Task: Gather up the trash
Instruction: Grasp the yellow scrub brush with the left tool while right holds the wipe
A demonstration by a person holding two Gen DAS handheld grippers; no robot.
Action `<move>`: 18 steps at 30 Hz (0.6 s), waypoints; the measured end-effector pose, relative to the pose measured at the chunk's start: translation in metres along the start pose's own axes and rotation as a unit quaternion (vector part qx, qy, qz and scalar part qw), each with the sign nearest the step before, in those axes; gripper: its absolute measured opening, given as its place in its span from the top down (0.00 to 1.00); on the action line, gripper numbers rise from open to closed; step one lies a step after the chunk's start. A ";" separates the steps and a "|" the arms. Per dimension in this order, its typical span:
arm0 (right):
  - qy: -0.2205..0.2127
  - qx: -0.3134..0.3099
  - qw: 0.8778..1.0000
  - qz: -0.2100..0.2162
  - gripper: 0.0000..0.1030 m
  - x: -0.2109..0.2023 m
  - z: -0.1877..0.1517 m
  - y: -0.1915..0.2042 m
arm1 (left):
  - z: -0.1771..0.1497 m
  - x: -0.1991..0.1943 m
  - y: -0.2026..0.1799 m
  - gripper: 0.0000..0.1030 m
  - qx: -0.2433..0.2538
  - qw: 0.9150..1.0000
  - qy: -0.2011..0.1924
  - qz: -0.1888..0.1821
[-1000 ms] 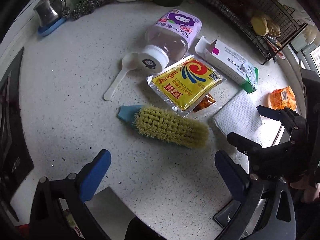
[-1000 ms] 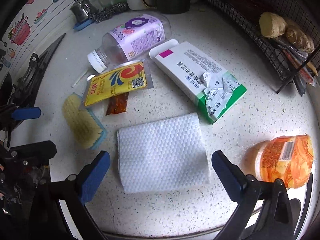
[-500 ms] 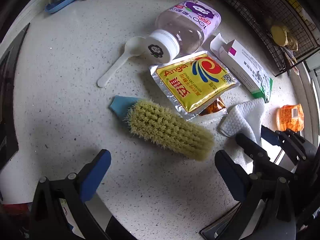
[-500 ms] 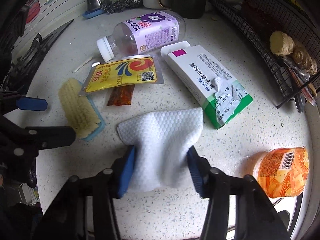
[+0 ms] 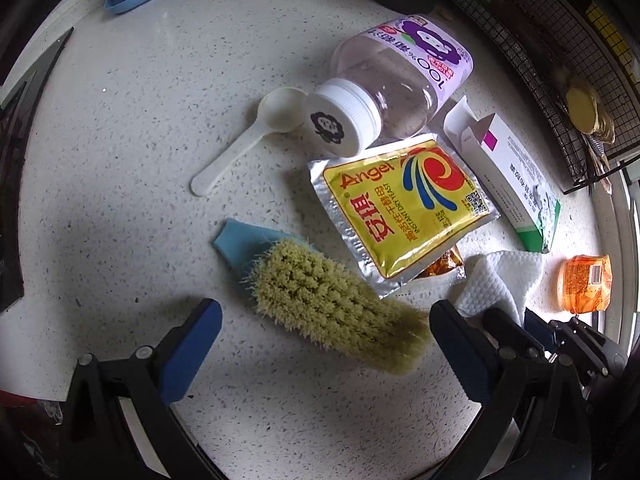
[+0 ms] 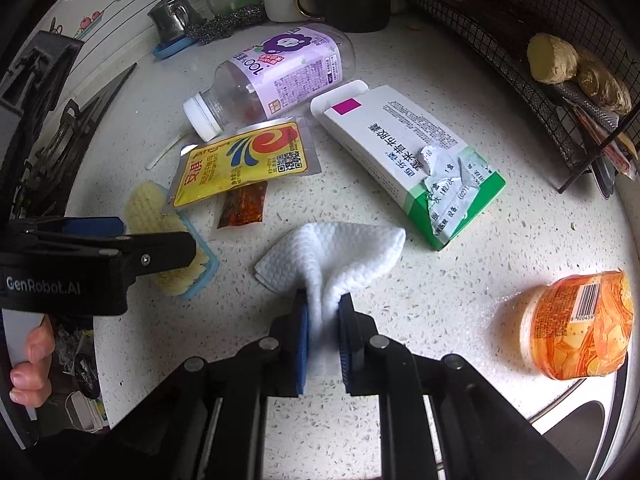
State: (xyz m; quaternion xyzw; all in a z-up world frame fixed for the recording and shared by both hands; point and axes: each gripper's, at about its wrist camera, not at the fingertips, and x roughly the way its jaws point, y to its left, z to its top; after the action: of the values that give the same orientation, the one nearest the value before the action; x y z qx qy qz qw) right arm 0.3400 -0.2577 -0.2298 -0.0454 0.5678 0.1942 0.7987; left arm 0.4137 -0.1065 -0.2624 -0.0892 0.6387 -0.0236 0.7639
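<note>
Tissue [image 6: 336,252] pinched in right gripper [image 6: 323,320], jaws just closed.

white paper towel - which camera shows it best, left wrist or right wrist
The right wrist view: the white paper towel sits mid-frame, pinched between the right gripper pads. The left wrist view shows only a crumpled part at its lower right.

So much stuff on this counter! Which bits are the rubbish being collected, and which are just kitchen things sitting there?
Likely rubbish:
white paper towel, pinched in the right gripper, whose jaws have just been closing
yellow yeast packet
small sauce sachet
torn medicine box
empty bottle

Probably just lying about:
scrub brush, under the open left gripper
plastic spoon
orange jar
</note>
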 end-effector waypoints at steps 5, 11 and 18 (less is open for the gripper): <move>0.000 0.000 1.000 0.000 0.89 0.000 0.002 0.001 | 0.008 0.010 -0.001 0.07 0.001 1.000 -0.001 -0.003; 0.004 0.002 1.000 0.000 0.89 0.004 -0.002 0.000 | 0.010 0.009 -0.004 0.18 0.012 1.000 -0.003 0.017; 0.003 0.003 1.000 0.006 0.89 0.008 0.000 0.000 | 0.004 0.005 -0.006 0.43 0.048 0.999 0.017 0.019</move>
State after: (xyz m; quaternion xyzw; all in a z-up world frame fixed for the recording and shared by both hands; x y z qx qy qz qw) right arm 0.3426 -0.2554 -0.2374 -0.0402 0.5711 0.1972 0.7958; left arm 0.4186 -0.1125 -0.2655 -0.0394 0.6510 -0.0411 0.7569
